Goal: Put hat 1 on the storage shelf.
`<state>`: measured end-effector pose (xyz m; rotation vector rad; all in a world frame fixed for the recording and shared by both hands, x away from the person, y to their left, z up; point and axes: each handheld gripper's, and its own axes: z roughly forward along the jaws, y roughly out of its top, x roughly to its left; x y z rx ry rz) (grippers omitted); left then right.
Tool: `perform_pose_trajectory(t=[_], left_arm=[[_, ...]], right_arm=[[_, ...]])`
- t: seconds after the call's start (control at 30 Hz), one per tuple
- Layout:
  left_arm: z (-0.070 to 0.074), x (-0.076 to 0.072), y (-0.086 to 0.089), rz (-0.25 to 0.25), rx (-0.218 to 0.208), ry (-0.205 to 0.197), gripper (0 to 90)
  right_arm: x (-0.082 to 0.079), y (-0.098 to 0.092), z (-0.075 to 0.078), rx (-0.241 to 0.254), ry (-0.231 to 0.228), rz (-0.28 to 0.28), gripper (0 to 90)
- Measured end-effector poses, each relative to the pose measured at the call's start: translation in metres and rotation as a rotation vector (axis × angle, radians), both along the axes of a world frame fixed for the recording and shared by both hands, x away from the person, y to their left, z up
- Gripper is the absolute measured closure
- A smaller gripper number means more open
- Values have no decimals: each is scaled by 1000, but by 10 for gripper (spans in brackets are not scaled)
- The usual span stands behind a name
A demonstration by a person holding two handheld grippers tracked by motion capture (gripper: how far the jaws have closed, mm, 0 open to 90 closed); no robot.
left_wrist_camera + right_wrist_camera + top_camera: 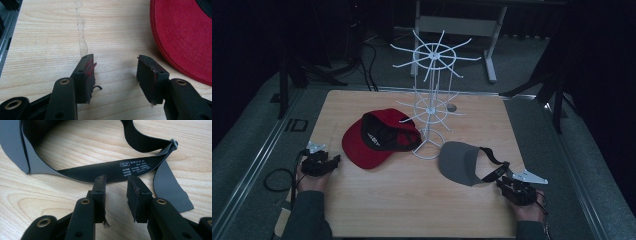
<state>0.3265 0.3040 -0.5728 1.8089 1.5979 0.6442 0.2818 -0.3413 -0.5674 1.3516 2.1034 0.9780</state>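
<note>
A laboratory-style recording space, dimly lit. A light wooden tabletop (pixel 377 210) sits inside a metal-railed frame (pixel 257 160) on grey carpet. Beyond the tabletop's far edge stand black tripod legs (pixel 557 100) at both corners, loose black cables (pixel 362 65) on the floor, and the grey metal base of a desk or bench (pixel 462 25). Dark curtains close off the room behind. On the tabletop, a white wire display rack (pixel 432 100) stands near the middle, with a red cap (pixel 372 142) to its left and a grey visor (pixel 462 162) to its right as props.
</note>
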Motion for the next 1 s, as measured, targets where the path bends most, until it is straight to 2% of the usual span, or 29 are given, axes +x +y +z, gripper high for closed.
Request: perform_pose_trajectory(t=[0.17,0.27,0.37,0.43,0.83,1.0], left_arm=[[-1,1,1,2,-4,-9,493],[0,2,5,10,-43,-3,506],[4,4,11,57,-59,27,550],[9,4,13,51,-87,20,564],[47,21,6,-33,-49,-60,569],[60,31,-1,-70,-28,-74,605]], right_arm=[[0,1,0,-2,-1,8,630],[0,2,0,0,0,9,622],[0,1,0,5,5,17,615],[0,1,0,5,6,19,609],[1,2,0,11,10,29,564],[1,2,0,13,11,31,554]])
